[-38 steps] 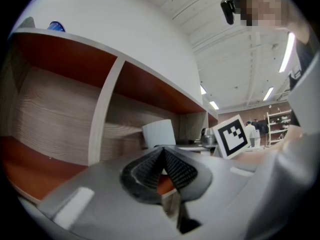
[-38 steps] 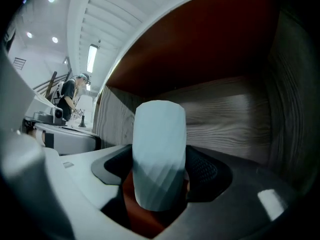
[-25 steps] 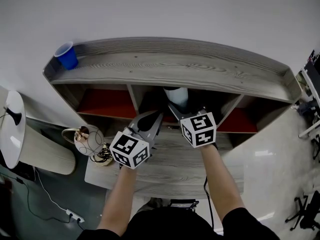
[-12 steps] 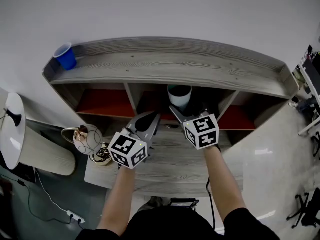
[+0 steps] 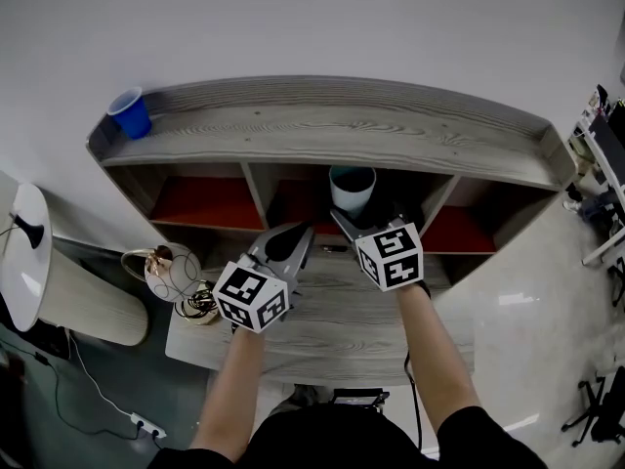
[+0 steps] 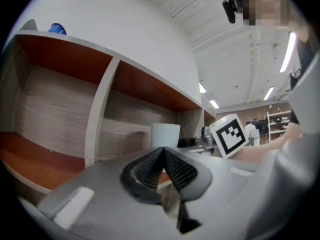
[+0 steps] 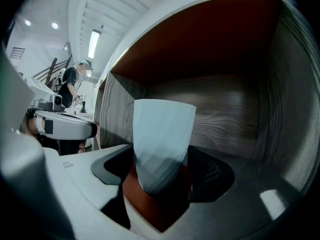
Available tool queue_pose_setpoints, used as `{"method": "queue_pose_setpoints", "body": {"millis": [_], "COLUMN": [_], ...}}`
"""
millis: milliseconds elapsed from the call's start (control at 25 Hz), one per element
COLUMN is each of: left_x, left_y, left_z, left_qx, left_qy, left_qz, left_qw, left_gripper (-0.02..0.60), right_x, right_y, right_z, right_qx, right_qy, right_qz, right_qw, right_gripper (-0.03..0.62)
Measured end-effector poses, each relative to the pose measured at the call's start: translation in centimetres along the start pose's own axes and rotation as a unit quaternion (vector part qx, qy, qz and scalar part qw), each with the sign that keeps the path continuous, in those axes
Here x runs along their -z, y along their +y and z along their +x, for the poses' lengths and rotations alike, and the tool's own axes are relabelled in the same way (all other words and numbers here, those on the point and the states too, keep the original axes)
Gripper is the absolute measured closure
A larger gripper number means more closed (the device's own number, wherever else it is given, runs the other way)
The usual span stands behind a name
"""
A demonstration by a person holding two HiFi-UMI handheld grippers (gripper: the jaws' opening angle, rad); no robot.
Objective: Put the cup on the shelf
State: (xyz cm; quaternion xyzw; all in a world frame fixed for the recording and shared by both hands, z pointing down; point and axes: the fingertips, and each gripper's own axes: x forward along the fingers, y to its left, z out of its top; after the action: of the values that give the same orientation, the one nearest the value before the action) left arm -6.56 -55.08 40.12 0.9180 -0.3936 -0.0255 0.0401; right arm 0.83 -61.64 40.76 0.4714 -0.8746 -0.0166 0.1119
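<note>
A pale faceted cup (image 5: 352, 188) stands upright at the mouth of the middle compartment of the grey wooden shelf unit (image 5: 332, 130). My right gripper (image 5: 349, 220) is shut on the cup's lower part. In the right gripper view the cup (image 7: 162, 134) sits between the dark pads (image 7: 216, 173), with the compartment's red ceiling and wooden back wall behind it. My left gripper (image 5: 294, 233) hovers to the cup's left over the lower ledge, shut and empty. In the left gripper view its jaws (image 6: 162, 154) meet, and the cup (image 6: 165, 134) shows beyond them.
A blue cup (image 5: 130, 111) stands at the left end of the top shelf. Side compartments with red floors (image 5: 200, 203) flank the middle one. A wooden ledge (image 5: 332, 320) lies under my grippers. A round wire ornament (image 5: 173, 273) and a white lamp (image 5: 24, 252) stand at the left.
The cup has turned so that its open top faces up, and it has shifted slightly right with my right gripper. The left gripper has hardly moved.
</note>
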Motion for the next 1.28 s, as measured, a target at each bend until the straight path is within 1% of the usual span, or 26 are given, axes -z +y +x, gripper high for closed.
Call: {"method": "queue_pose_setpoints", "body": {"millis": [80,360,640,760,960,1120,1280], "left_x": [0.0,-0.1,0.0,0.0,0.4,1.0,1.9], "left_y": [0.0,-0.1,-0.8,-1.2,-1.9,-2.7,-3.8], "left_z": [-0.1,-0.2,-0.1,-0.2,-0.7,-1.4,-2.0], "left_qx": [-0.001,-0.002,0.001,0.002,0.002,0.002,0.004], "left_qy": [0.0,-0.003,-0.003,-0.004,0.0,0.001,0.004], "left_qz": [0.0,-0.001,-0.003,-0.001,-0.002,-0.008,-0.013], "left_qw": [1.0,1.0,1.0,1.0,1.0,1.0,0.9999], "left_gripper": [0.583,0.583,0.581,0.581,0.583,0.581,0.582], "right_x": [0.0,-0.1,-0.1,-0.4,-0.7,-1.0,-0.4], "right_y": [0.1,-0.4,-1.2,-0.7,1.1,2.1,2.3], "right_z": [0.0,-0.4,-2.1,-3.4,-6.2,-9.2,-11.9], "right_qx": [-0.002,0.01,0.019,0.004,-0.04,-0.066,-0.064], "right_qy": [-0.001,-0.004,-0.008,-0.014,-0.034,-0.054,-0.065], "right_qz": [0.003,0.022,0.039,0.042,0.055,0.069,0.088], "right_qw": [1.0,1.0,0.999,0.999,0.997,0.994,0.992], "right_gripper": [0.252,0.244,0.235,0.235,0.238,0.244,0.324]}}
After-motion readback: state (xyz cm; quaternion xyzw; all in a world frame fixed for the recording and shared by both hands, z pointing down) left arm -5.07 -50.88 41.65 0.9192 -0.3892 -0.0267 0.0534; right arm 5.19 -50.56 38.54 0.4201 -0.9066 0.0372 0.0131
